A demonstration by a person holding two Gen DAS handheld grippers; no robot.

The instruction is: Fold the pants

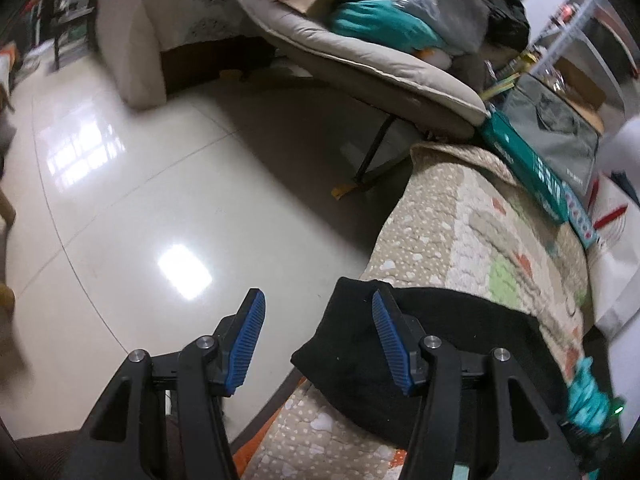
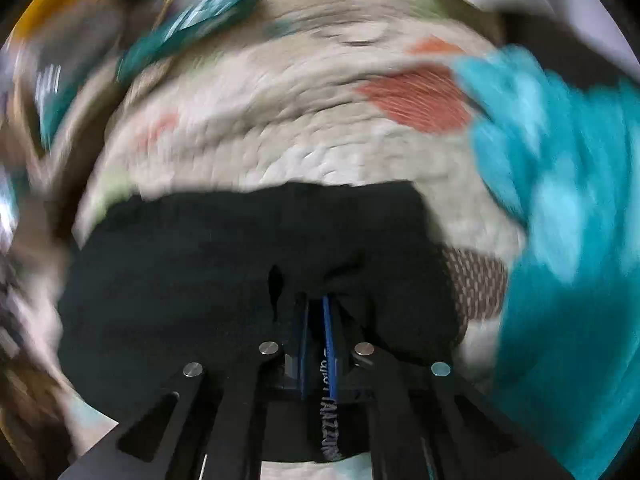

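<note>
Shiny floor tiles (image 1: pixel 120 200) sit beside one patchwork quilt (image 1: pixel 460 220). One pair of black pants (image 1: pixel 460 320) lies on it. Left gripper (image 1: pixel 316 300) is half open, holding nothing. Right gripper (image 2: pixel 318 300) is squeezed tight on the pants' cloth.

I count one pair of black pants (image 1: pixel 420 344), one patchwork quilt (image 1: pixel 480 220) under them, one teal towel (image 2: pixel 568 220) (blurred), one padded lounge chair (image 1: pixel 360 64), and my two grippers, left (image 1: pixel 316 300) and right (image 2: pixel 316 304).
</note>
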